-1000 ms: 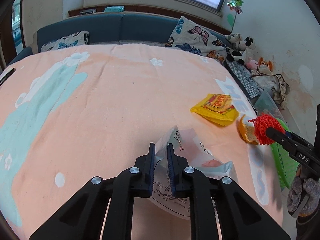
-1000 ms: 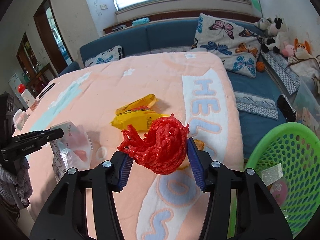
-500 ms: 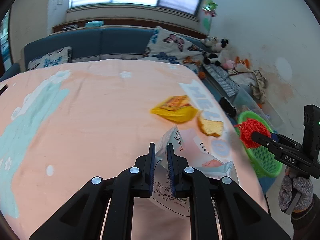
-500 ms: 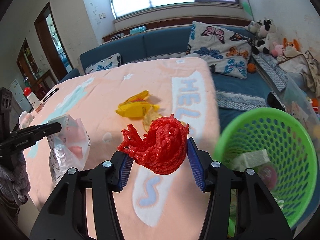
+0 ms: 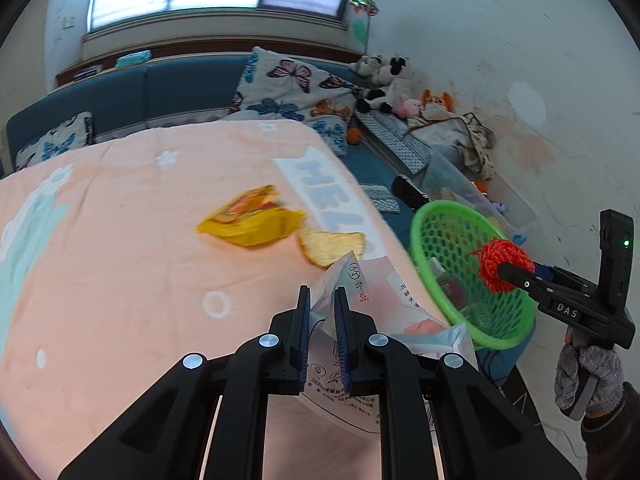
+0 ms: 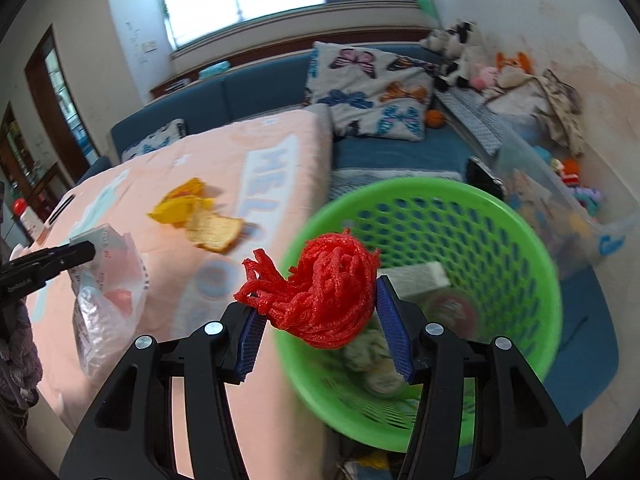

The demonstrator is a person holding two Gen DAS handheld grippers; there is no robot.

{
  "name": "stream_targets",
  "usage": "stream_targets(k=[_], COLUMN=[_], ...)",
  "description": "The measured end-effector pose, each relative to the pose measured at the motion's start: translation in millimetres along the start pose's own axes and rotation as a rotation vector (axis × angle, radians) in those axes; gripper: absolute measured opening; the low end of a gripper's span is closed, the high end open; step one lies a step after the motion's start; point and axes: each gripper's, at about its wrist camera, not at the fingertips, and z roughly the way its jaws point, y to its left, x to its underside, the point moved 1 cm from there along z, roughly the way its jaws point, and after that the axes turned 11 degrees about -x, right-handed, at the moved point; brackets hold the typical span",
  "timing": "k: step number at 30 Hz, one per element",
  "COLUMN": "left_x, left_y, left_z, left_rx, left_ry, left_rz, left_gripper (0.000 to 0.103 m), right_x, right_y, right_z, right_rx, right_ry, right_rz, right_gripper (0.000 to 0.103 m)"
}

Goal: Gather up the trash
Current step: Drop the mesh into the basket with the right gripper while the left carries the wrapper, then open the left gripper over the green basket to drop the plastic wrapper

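Note:
My right gripper [image 6: 320, 320] is shut on a bunched red net [image 6: 326, 288] and holds it over the near rim of the green mesh basket [image 6: 500, 216], which holds several scraps. In the left wrist view the red net [image 5: 502, 264] hangs over the basket [image 5: 424, 220]. My left gripper [image 5: 322, 320] is shut on a clear plastic bag [image 5: 384, 300] with print, held above the table's right edge; the bag also shows in the right wrist view [image 6: 106, 292]. A yellow snack wrapper [image 5: 250, 220] and an orange peel piece [image 5: 330, 244] lie on the peach blanket [image 5: 120, 240].
A blue sofa [image 5: 180, 84] with butterfly pillows [image 5: 296, 88] runs behind the table. Stuffed toys [image 5: 394, 80] and a clear storage bin [image 5: 460, 184] stand along the right wall. A black object [image 5: 408, 194] lies by the basket.
Both grippers have swung to the right. The right gripper carried the red net from above the blanket to over the green basket. The left gripper still holds the bag.

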Motion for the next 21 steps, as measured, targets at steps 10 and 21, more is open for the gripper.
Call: stream_targets(k=[10, 21], left_x=[-20, -36], left_y=[-46, -102], left_z=[16, 42], left_rx=[0.032, 0.057], left_ry=[0.004, 0.024], left_rz=[0.056, 0.1], left_gripper=[0.012, 0.012], right_x=[13, 21], right_y=[-37, -54], right_z=[-12, -45], right_rx=[0.043, 0.068], right_ry=[-0.01, -0.056], right_rz=[0.065, 0.099], right_gripper=[0.073, 0.073])
